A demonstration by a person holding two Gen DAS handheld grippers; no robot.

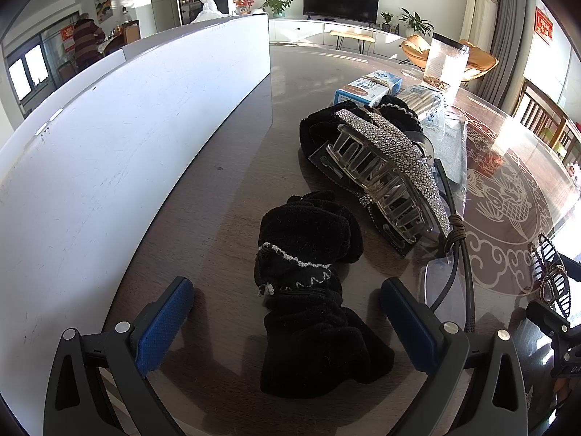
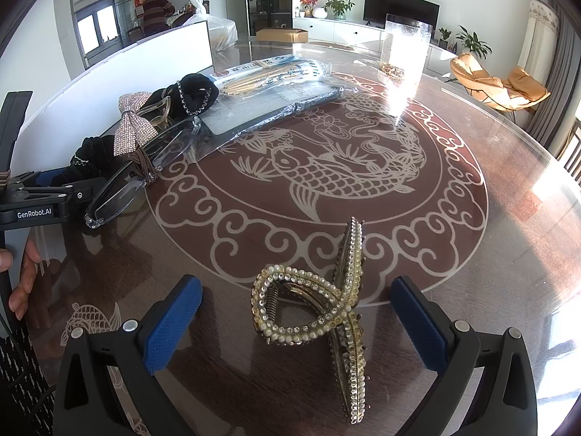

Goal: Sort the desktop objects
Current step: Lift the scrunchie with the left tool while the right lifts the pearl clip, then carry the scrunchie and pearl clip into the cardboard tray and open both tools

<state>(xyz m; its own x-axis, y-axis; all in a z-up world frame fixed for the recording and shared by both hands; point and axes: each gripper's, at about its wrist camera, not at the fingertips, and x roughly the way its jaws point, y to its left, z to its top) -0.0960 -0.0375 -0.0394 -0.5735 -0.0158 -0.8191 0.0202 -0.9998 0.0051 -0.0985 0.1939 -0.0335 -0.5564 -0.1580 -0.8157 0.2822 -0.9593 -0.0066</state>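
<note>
A black velvet scrunchie (image 1: 308,290) lies on the table between the blue pads of my open left gripper (image 1: 287,309), untouched by either pad. Behind it rests a rhinestone claw clip (image 1: 385,170) on a second black scrunchie (image 1: 319,130). Clear glasses (image 1: 441,283) with a brown hair tie (image 1: 455,229) lie to the right. In the right wrist view, a pearl-studded gold hair clip (image 2: 326,305) lies between the pads of my open right gripper (image 2: 296,312). The left gripper (image 2: 43,196) shows at the far left, near the glasses (image 2: 145,170).
A white box wall (image 1: 127,138) runs along the left. Further back lie a packet of chopsticks (image 2: 276,69), a blue and white carton (image 1: 366,87) and a clear jar (image 2: 403,47). A hand (image 2: 21,279) holds the left tool. The glass table (image 2: 472,254) bears a fish pattern.
</note>
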